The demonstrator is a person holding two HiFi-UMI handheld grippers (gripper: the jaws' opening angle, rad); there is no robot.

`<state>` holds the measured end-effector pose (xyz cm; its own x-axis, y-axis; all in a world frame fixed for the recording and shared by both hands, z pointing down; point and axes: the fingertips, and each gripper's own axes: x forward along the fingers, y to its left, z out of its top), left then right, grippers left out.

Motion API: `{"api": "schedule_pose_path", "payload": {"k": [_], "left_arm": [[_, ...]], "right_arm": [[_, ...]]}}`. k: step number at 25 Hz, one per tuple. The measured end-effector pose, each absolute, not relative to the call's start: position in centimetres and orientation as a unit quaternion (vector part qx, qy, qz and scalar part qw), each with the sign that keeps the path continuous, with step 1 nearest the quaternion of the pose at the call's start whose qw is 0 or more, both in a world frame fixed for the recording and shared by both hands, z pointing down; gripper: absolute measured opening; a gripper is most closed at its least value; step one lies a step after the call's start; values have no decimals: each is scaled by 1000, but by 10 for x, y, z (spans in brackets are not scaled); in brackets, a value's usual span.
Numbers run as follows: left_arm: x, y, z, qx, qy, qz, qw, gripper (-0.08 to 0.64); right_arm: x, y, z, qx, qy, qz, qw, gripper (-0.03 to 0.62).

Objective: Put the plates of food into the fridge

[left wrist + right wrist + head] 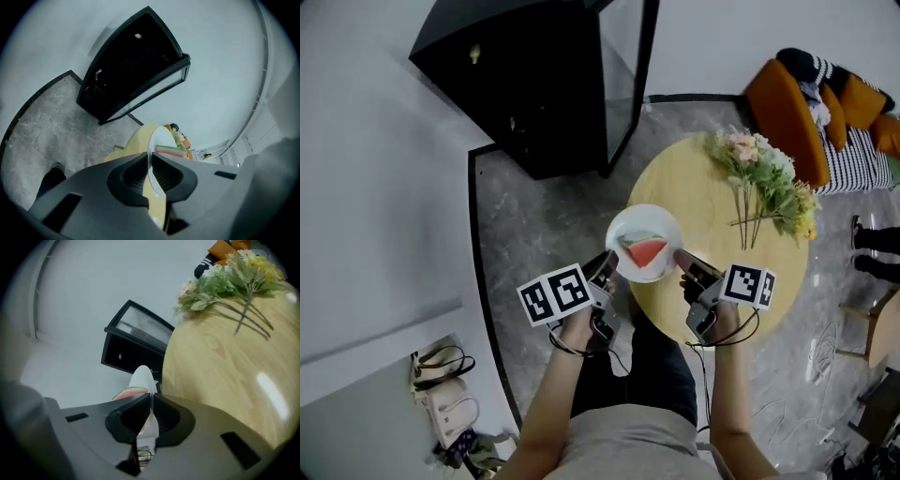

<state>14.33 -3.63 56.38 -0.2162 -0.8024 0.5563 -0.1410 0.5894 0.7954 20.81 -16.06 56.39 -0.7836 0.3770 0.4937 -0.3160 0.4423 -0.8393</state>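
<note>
Flowers (764,178) are being carried by the round wooden table (684,183), the black fridge (544,84) by the grey floor (544,244).

Fridge (546,94) interior too dark

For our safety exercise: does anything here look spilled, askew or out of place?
Nothing spilled. The left gripper and right gripper clamp the plate by its rim, watermelon slice on it. Only the flowers lie loose on the table.

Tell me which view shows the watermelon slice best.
Head view: the watermelon slice lies in full from above on the white plate. Left gripper view catches only its striped edge; right gripper view only a sliver above the jaws.
</note>
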Motion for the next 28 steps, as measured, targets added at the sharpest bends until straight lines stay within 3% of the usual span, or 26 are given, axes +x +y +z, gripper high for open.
{"api": "schedule_pose_path", "payload": {"k": [13, 28], "left_arm": [[41, 118, 529, 272, -757, -365, 468, 34], [-39, 143, 520, 232, -756, -426, 439, 34]], "right_arm": [[82, -16, 529, -107, -795, 494, 335, 31], [-17, 3, 511, -138, -802, 472, 339, 31]]}}
